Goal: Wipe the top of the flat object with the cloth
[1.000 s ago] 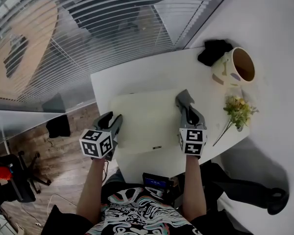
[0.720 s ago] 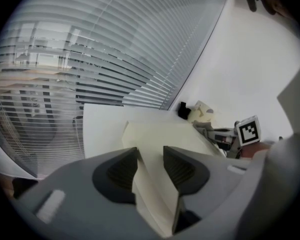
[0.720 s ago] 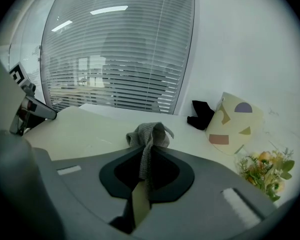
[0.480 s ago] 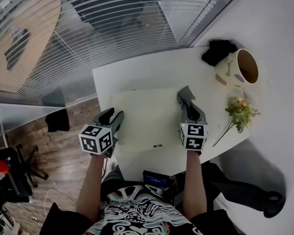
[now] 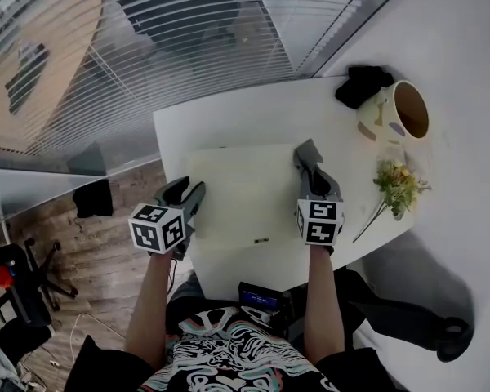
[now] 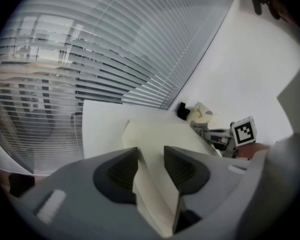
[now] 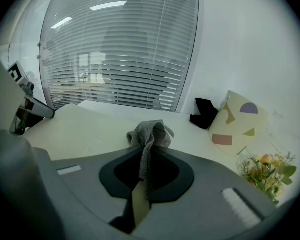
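A cream flat board (image 5: 237, 190), patterned cup (image 5: 396, 113) nearby
Right gripper (image 7: 147, 156) pinches soft grey cloth (image 7: 150, 131); left gripper (image 6: 151, 158) (just opening wider) holds the board's edge.

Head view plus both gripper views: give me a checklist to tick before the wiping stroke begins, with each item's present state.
1. Grey cloth clamped in right gripper: ok, a tuft pokes past the fingers.
2. Cloth positioned at the right edge of the cream board: ok; whether it touches the top, cannot tell.
3. Left gripper steadying the board's left edge: ok, the edge sits between its fingers, which have just been opening slightly yet appear to touch it.
4. Patterned cup, flowers and black item off the board: ok.
5. Board lying flat on the white table: cannot tell at the gripped edge.
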`<state>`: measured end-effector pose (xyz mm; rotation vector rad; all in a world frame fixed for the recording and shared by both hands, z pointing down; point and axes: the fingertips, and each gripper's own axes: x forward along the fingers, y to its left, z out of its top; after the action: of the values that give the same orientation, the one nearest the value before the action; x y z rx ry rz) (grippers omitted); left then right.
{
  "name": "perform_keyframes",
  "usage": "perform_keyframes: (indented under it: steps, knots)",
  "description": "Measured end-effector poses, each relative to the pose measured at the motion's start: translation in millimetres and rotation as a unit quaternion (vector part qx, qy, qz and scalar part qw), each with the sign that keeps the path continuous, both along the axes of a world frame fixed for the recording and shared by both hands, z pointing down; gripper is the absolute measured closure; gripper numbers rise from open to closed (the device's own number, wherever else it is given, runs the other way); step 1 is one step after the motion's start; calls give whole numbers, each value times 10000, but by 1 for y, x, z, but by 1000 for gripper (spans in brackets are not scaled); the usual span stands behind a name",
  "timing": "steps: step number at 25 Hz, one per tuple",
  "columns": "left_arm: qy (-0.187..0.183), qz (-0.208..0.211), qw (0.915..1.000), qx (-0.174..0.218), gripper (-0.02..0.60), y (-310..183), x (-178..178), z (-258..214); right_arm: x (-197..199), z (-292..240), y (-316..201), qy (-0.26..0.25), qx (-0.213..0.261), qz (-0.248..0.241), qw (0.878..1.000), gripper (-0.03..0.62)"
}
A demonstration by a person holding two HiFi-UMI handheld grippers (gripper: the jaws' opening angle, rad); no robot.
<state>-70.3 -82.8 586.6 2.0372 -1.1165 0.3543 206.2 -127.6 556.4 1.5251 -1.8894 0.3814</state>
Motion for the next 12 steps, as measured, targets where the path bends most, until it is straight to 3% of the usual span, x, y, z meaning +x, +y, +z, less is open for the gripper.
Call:
perform_keyframes:
  steps: [12]
  knots:
    - [58, -186, 9998, 32, 379, 0, -3, 1, -8, 4, -9, -9, -89, -89, 9999, 579]
